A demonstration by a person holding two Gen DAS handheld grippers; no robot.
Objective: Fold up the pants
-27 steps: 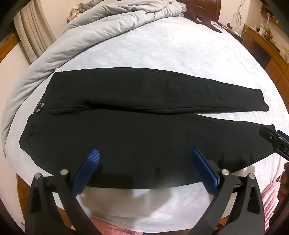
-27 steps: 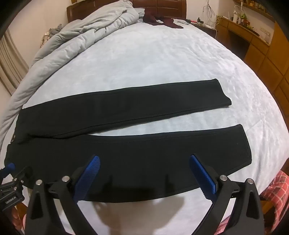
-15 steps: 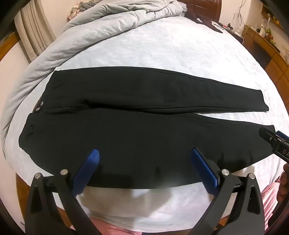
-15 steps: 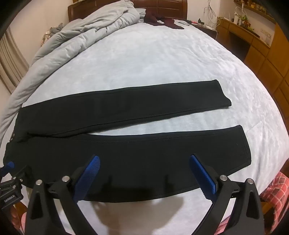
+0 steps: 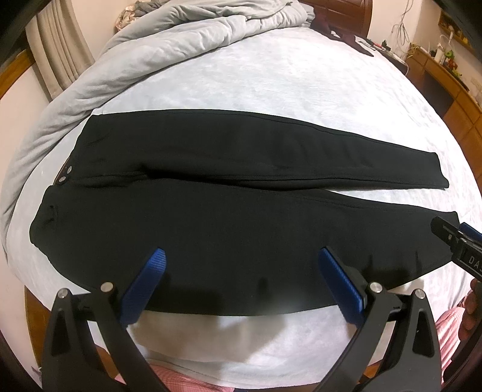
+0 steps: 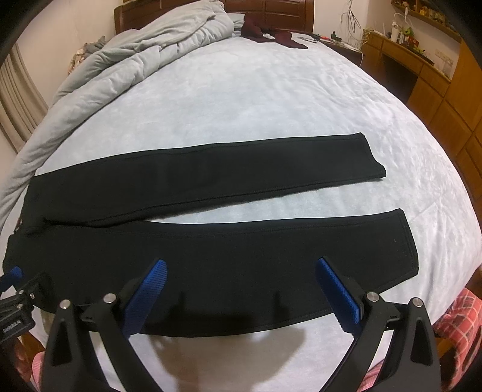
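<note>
A pair of black pants (image 5: pixel 229 211) lies flat across the near part of the bed (image 5: pixel 271 90), unfolded, its two legs side by side and parting slightly toward the right edge of the bed, the waist toward the left edge. Two metal snaps (image 5: pixel 64 175) show at the waistband. The bed is covered by a pale, lightly quilted sheet, and a grey comforter (image 5: pixel 156 51) is bunched along its far left side up to the dark wooden headboard (image 6: pixel 271 6). A dark red garment (image 6: pixel 271 33) lies near the far edge. Beige curtains (image 5: pixel 57 45) hang at the left of the room; a wooden desk (image 6: pixel 406 60) with small items and cables stands along the right wall.

The left tool (image 5: pixel 241 271) hovers over the near leg with its blue pads spread wide, holding nothing. The right tool (image 6: pixel 241 280) is likewise wide open and empty above the near leg, closer to the cuff.
</note>
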